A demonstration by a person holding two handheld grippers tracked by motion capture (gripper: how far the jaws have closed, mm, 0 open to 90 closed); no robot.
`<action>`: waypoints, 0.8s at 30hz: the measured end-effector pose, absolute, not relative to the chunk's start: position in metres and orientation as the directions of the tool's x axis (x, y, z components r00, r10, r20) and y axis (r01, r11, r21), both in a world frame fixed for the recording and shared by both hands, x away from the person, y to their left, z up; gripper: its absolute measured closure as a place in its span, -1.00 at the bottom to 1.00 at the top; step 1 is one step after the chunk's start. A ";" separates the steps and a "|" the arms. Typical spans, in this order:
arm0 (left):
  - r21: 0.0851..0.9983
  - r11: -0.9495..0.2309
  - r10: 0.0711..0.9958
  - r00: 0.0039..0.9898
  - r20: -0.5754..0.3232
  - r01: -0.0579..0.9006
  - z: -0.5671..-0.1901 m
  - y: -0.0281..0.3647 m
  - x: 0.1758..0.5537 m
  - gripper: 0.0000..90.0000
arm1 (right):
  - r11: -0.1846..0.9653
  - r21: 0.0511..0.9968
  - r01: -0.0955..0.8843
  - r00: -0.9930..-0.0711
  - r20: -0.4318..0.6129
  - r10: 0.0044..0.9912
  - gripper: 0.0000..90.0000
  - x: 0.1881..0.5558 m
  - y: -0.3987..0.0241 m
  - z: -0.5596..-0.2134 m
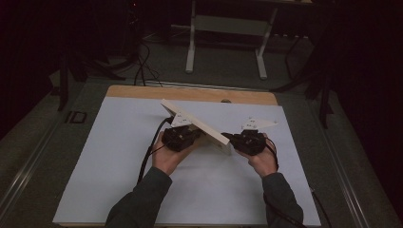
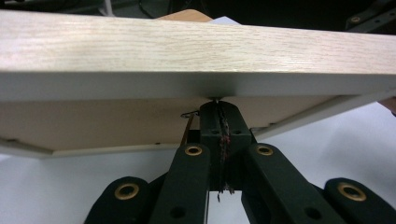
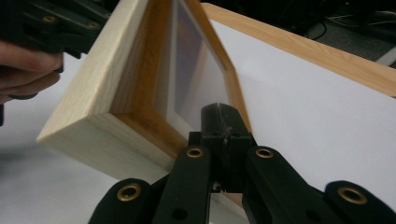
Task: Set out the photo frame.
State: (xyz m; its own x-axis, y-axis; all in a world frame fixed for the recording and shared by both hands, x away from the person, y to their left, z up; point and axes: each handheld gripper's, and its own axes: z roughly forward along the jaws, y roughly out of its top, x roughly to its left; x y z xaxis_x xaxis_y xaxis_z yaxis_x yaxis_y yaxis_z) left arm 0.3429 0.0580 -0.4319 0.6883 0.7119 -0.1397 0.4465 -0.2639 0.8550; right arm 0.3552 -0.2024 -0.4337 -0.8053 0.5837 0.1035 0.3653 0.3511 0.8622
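Observation:
A light wooden picture frame (image 1: 199, 124) stands tilted on one edge on the white mat (image 1: 119, 166), between my two grippers. My left gripper (image 1: 202, 135) is shut, and in the left gripper view its tips (image 2: 218, 105) touch the frame's brown back panel (image 2: 93, 121) just under the pale side rail (image 2: 187, 46). My right gripper (image 1: 226, 137) is also shut; its tips (image 3: 224, 109) rest against the glazed front of the frame (image 3: 93, 121) near a lower corner. Nothing is clamped between either pair of jaws, as far as I can tell.
The mat lies on a wooden tabletop whose far edge (image 1: 142, 91) shows beyond it. A metal-legged stand (image 1: 228, 38) and cables (image 1: 142, 66) are on the dark floor behind. In the right gripper view the other hand (image 3: 23, 70) holds the left gripper beside the frame.

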 end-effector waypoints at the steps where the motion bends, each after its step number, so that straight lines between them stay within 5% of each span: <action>1: 0.854 -0.265 0.712 0.688 -0.140 0.447 -0.432 0.058 0.343 1.00 | 0.351 0.862 0.365 -0.807 0.104 0.582 1.00 0.355 -0.201 -0.434; 24: 0.841 -0.311 0.680 0.722 -0.128 0.442 -0.428 0.065 0.354 1.00 | 0.379 0.865 0.327 -0.844 0.088 0.529 1.00 0.347 -0.195 -0.431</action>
State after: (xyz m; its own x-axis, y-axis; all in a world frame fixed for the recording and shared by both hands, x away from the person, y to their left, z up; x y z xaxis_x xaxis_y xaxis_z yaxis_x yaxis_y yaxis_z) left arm 0.3540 0.0647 -0.4280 0.7220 0.6799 -0.1279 0.4423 -0.3114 0.8411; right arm 0.3467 -0.1952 -0.4308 -0.8444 0.5286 0.0876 0.3273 0.3793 0.8654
